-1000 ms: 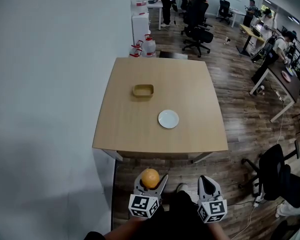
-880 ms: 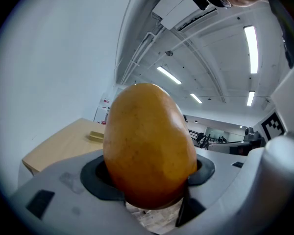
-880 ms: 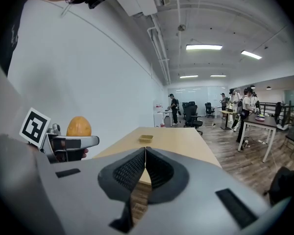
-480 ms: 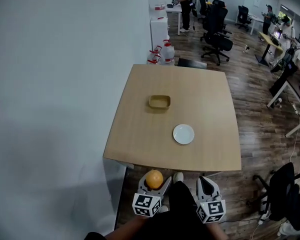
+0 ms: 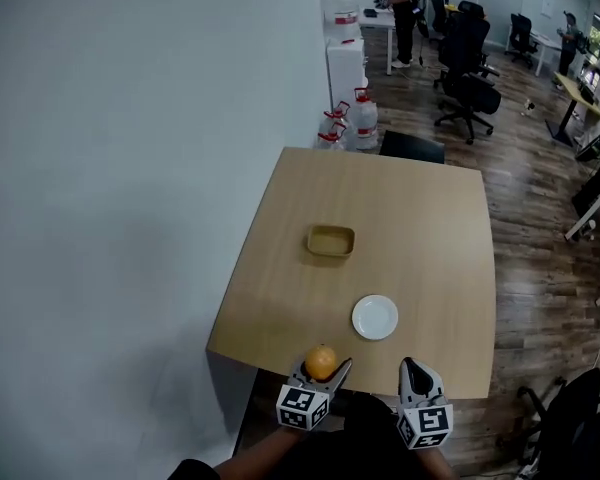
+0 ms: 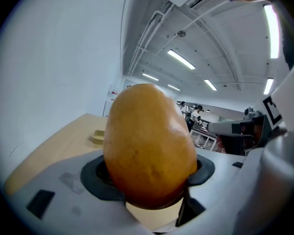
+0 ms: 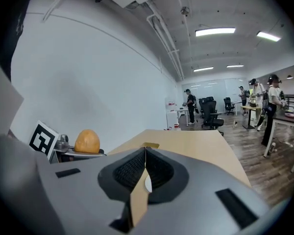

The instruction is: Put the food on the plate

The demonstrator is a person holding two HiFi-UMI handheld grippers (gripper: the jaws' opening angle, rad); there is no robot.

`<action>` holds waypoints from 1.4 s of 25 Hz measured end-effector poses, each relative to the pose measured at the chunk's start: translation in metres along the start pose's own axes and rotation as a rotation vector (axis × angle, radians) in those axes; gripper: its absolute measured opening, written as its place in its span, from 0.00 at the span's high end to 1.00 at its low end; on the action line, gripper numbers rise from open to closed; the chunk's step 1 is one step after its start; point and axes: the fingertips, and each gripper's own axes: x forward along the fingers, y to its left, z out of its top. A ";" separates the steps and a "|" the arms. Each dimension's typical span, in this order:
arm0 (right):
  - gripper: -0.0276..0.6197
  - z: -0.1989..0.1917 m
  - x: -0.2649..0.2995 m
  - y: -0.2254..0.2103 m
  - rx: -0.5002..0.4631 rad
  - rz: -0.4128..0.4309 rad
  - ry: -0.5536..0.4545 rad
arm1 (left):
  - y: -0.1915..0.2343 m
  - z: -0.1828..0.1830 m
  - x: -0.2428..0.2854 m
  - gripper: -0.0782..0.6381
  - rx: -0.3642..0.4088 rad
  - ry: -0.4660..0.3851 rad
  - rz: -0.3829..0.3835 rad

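An orange-yellow, egg-shaped fruit (image 5: 321, 361) sits between the jaws of my left gripper (image 5: 321, 369), which is shut on it just over the table's near edge. In the left gripper view the fruit (image 6: 149, 146) fills the middle, pinched by both dark pads. The white plate (image 5: 375, 317) lies empty on the wooden table (image 5: 420, 218), slightly ahead and to the right of the fruit. My right gripper (image 5: 417, 375) is held beside the left one; its jaws (image 7: 144, 173) are shut with nothing in them. The fruit (image 7: 86, 141) shows at the left of the right gripper view.
A shallow tan dish (image 5: 331, 240) stands near the table's middle, beyond the plate. A white wall runs along the left. Water jugs (image 5: 352, 120) and a dark box stand behind the table; office chairs, desks and people are farther back.
The table has drawn closer and lower in the head view. Both grippers now reach its near edge. The left grip on the fruit is unchanged.
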 end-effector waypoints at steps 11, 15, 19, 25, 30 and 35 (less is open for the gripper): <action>0.86 0.016 0.061 -0.065 0.011 0.015 -0.021 | 0.021 -0.041 0.112 0.47 0.022 0.172 0.006; 0.86 0.014 0.068 -0.081 0.034 0.022 -0.014 | 0.026 -0.063 0.140 0.47 0.056 0.252 0.008; 0.86 0.006 0.075 -0.096 0.083 0.015 0.005 | 0.038 -0.082 0.162 0.47 0.074 0.342 0.019; 0.86 0.000 0.082 -0.120 0.097 0.000 0.019 | 0.052 -0.119 0.188 0.47 0.110 0.440 0.015; 0.86 -0.003 0.077 -0.136 0.123 -0.026 0.017 | 0.057 -0.144 0.204 0.47 0.138 0.519 0.008; 0.86 -0.016 0.073 -0.150 0.138 -0.043 0.040 | 0.063 -0.161 0.220 0.47 0.132 0.592 0.026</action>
